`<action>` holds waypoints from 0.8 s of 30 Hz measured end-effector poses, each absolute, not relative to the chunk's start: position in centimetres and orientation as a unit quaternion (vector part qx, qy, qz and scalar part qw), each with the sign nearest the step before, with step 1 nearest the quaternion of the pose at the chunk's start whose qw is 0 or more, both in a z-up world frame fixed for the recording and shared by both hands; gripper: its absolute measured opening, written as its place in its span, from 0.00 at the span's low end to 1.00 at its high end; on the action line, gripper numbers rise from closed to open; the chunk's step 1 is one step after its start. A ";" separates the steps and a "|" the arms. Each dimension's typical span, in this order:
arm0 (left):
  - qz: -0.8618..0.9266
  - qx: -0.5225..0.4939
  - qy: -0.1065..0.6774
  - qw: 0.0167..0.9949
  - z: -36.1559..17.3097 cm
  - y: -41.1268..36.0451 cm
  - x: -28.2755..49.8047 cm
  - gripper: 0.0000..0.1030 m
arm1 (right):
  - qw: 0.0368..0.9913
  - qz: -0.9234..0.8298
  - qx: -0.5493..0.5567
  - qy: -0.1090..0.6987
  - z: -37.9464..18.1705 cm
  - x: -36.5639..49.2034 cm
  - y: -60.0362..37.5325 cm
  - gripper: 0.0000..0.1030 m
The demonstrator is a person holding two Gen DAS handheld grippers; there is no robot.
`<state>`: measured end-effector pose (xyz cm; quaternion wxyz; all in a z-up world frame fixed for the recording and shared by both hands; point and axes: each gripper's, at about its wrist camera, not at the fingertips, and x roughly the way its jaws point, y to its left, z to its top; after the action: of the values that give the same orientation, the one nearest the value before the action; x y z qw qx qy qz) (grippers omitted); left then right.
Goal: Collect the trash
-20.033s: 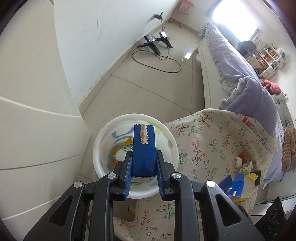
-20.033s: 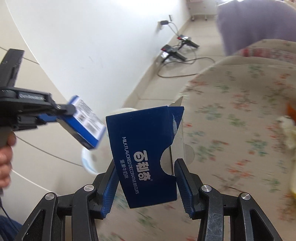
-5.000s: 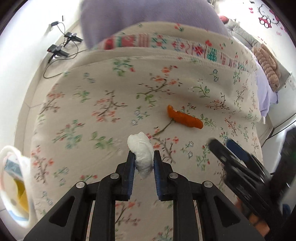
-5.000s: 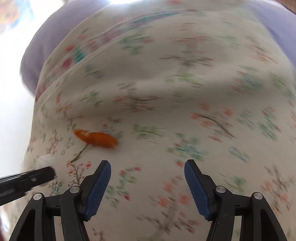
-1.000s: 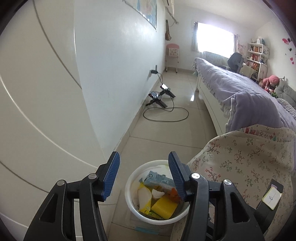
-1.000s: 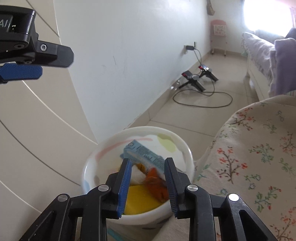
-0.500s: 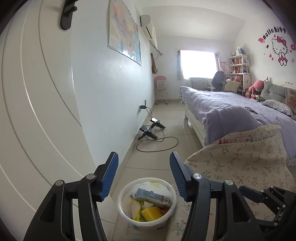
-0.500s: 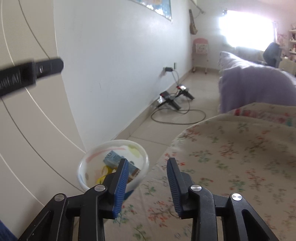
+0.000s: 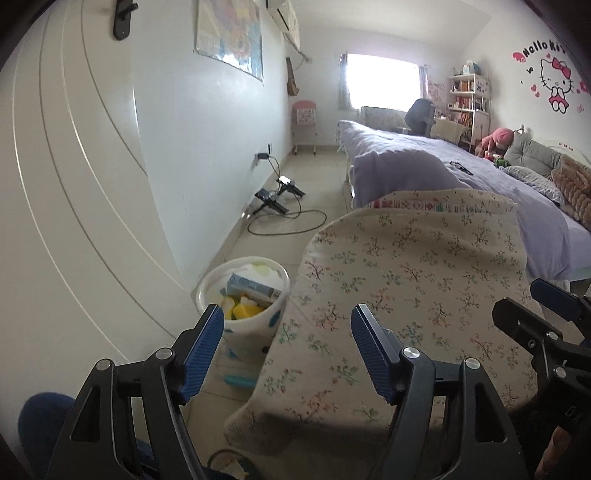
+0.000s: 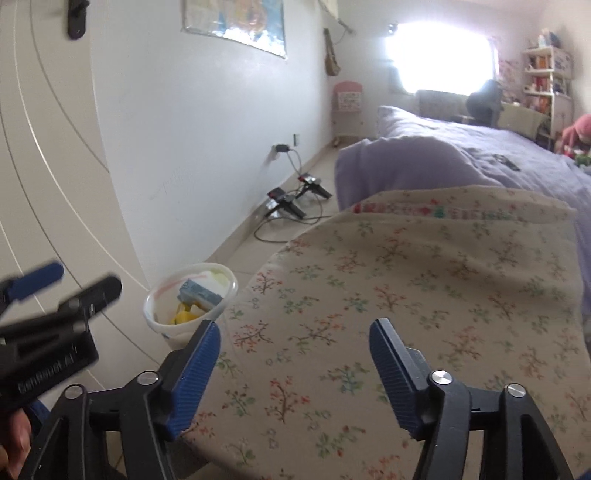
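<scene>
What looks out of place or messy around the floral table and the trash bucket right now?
Little stands out: the floral cloth shows no litter, and the trash sits inside the white bucket. One small blue scrap lies on the floor beside it.

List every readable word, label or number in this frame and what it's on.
"Hello Kitty": pink wall decal.
"25": small sign on the bookshelf, faint.
Embossed lettering on the left gripper body: too blurred.
Wall poster and carton in the bin: print too small.
</scene>
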<state>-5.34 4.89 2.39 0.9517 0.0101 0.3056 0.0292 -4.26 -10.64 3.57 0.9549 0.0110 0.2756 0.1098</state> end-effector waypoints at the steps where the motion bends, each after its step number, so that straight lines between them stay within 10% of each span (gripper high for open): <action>1: 0.031 0.012 0.310 0.950 2.6 4.4 -5.9 0.72 | 0.955 0.108 0.014 0.276 3.9 -4.7 -11.1 0.74; 24: 0.061 0.049 0.298 0.951 5.7 0.4 -11.6 0.84 | 0.956 0.111 0.035 0.271 4.8 -10.4 -16.1 0.87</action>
<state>-11.56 0.43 5.72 0.9512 0.0486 0.2984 0.0611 -10.45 -16.14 4.84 0.9557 0.0346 0.2705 0.1108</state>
